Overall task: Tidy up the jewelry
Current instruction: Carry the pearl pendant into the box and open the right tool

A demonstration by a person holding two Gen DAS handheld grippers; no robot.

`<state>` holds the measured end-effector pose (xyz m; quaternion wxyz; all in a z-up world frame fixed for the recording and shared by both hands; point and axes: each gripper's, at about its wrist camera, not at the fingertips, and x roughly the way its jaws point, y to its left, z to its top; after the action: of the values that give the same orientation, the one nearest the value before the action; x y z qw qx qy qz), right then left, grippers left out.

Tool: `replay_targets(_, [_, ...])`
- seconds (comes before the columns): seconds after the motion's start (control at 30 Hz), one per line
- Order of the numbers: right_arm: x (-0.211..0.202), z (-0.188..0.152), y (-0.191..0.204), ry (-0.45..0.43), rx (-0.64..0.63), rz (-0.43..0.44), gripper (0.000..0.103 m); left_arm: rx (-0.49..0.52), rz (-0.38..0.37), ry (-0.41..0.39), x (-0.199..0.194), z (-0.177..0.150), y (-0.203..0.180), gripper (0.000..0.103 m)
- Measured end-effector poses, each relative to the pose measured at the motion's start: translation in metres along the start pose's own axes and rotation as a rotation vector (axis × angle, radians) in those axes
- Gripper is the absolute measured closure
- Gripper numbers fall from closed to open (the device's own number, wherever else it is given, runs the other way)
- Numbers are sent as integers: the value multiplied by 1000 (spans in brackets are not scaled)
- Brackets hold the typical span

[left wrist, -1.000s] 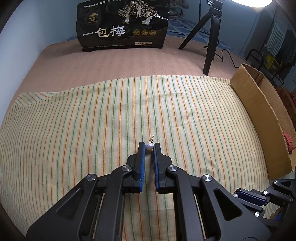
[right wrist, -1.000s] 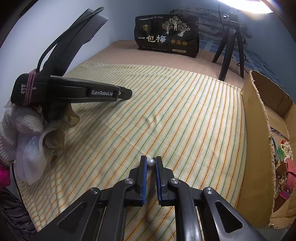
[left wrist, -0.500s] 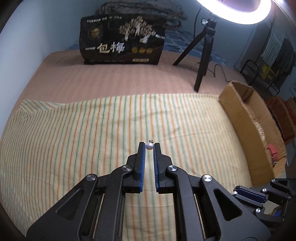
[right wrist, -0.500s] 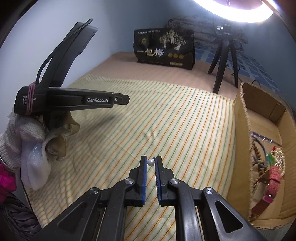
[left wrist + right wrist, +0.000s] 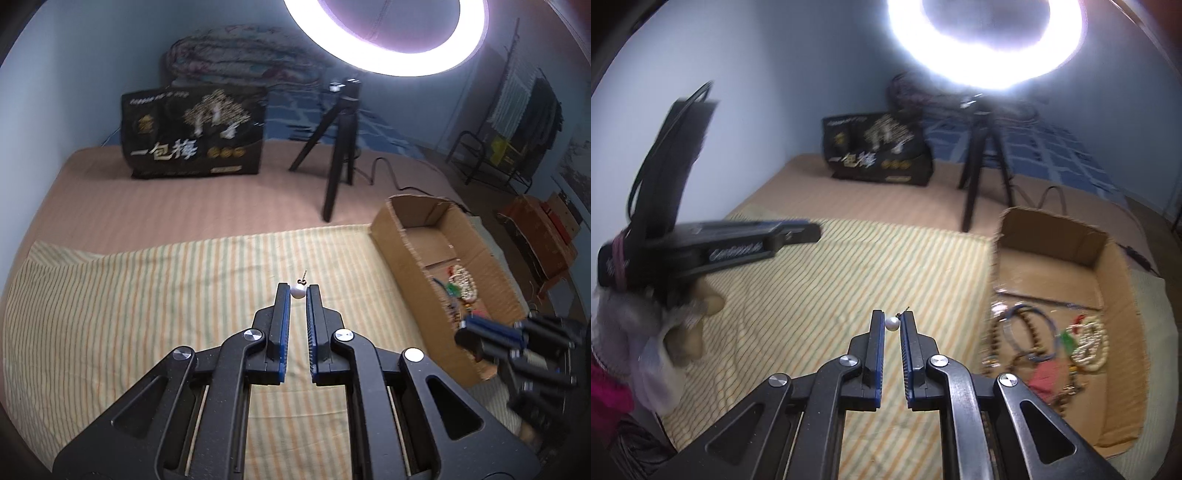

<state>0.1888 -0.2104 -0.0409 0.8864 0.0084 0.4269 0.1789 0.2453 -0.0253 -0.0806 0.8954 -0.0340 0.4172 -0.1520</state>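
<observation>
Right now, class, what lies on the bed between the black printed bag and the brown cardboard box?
In the left wrist view, a black tripod stands between the black printed bag and the brown cardboard box.

Under the fingers (image 5: 282, 314) of the left gripper (image 5: 297, 291) a striped cloth (image 5: 147, 295) lies on the bed (image 5: 184, 199). To the right of them stands a cardboard box (image 5: 402, 243) with jewelry (image 5: 1049, 347) in it, at the cloth's right edge. Beyond the fingers, behind the cloth, a bag (image 5: 194, 138) stands on the left and a tripod (image 5: 338, 147) on the right. Between each pair of fingers sits a pearl earring (image 5: 297, 291), above the cloth.
</observation>
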Motion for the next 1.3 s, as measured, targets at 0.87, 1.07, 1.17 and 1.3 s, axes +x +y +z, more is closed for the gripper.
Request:
replay_targets(0.87, [-6,39,-135,-37,204,-136,97,119,-107,-21,36,26,-113,97])
replay_targets(1.07, [4,42,-152,-19,208,-145,97,129,-112,-1,52,25,-126,97])
replay_targets(1.17, [8,42,-159,-11,220,-146,97,130,-116,6,59,25,-132,97])
replay_targets(1.3, [13,41,-167,0,232,-152,97,138,-122,17,67,25,-139,97])
